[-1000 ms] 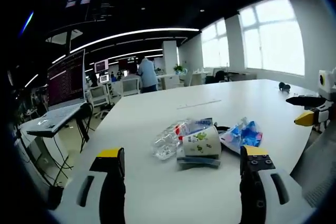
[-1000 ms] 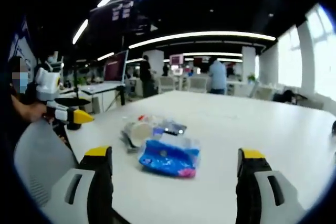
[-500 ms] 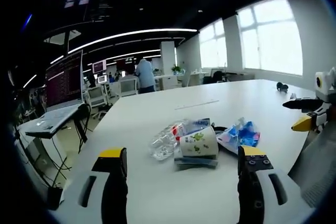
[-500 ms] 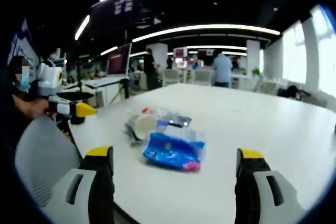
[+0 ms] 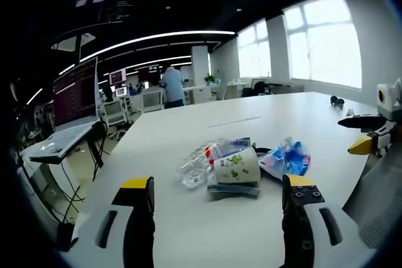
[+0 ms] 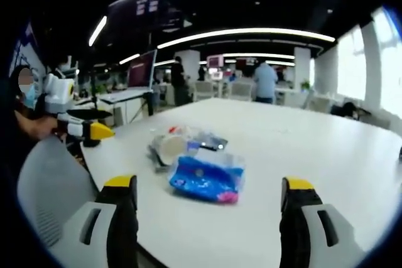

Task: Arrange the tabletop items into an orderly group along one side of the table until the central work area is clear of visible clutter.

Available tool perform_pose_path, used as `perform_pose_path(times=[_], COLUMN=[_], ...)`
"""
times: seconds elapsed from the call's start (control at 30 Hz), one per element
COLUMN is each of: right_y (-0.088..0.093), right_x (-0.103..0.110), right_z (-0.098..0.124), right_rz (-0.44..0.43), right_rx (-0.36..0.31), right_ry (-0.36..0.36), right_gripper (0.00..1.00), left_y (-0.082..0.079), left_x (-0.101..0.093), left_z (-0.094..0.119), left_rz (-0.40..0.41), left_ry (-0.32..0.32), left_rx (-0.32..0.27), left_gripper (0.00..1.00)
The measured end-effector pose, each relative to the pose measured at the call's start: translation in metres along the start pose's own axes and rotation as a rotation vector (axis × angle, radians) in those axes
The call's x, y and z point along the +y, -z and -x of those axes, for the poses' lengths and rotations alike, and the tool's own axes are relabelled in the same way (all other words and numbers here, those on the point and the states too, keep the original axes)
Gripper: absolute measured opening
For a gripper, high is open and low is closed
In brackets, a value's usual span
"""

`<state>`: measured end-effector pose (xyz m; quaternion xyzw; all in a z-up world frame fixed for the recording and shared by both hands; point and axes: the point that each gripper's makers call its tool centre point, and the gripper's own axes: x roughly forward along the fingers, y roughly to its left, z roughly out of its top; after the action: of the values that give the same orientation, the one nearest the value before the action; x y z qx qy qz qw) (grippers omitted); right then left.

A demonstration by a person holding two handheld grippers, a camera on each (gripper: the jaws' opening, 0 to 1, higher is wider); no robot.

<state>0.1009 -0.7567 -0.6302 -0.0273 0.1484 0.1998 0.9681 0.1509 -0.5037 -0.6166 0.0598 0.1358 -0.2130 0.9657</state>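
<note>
A small heap of items lies on the white table point(image 5: 188, 136). In the left gripper view it holds a crumpled clear plastic bottle point(image 5: 196, 164), a white paper cup point(image 5: 237, 167) on its side with a green print, a flat dark packet point(image 5: 233, 191) under the cup, and a blue snack bag point(image 5: 287, 159). My left gripper point(image 5: 217, 196) stands open just short of the heap. In the right gripper view the blue snack bag point(image 6: 205, 179) lies nearest, with the cup point(image 6: 168, 149) and bottle point(image 6: 188, 135) behind it. My right gripper point(image 6: 207, 196) is open, nothing between its jaws. The right gripper point(image 5: 370, 133) enters the left gripper view from the right; the left gripper point(image 6: 85, 128) enters the right gripper view from the left.
A small dark object point(image 5: 339, 101) lies far off on the table. A grey chair back point(image 6: 50, 180) sits at the table's edge by the person. Desks, monitors and standing people point(image 5: 171, 86) fill the office beyond. A laptop on a stand point(image 5: 66, 139) is left of the table.
Both views have shifted slightly with the hands; the heap sits a little nearer the left jaws. Nothing on the table has moved.
</note>
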Motion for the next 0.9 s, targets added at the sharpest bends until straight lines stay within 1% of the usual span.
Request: perform_pose_path(times=[0.13,0.4,0.57,0.9], right_y=[0.0013,0.0021,0.0065,0.0052], right_x=[-0.0013,-0.0002,0.0015,-0.0007], right_z=[0.0003,0.0001,-0.0007,0.0003], right_rz=[-0.001,-0.01,-0.013,-0.021], right_rx=[0.005,0.008,0.031,0.026], right_ry=[0.006,-0.003,-0.014,-0.006], right_gripper=[0.91,0.9,0.88,0.88], left_y=[0.0022,0.0033,0.0042,0.0045], left_x=[-0.0013,-0.0002,0.0013,-0.0002], left_z=[-0.0005,-0.0007,-0.0009,-0.001], left_rz=[-0.005,-0.006,-0.008,-0.012], left_ry=[0.006,-0.001,-0.007,-0.002], left_rx=[0.01,0.016,0.017,0.022], left_gripper=[0.81,0.8,0.79,0.78])
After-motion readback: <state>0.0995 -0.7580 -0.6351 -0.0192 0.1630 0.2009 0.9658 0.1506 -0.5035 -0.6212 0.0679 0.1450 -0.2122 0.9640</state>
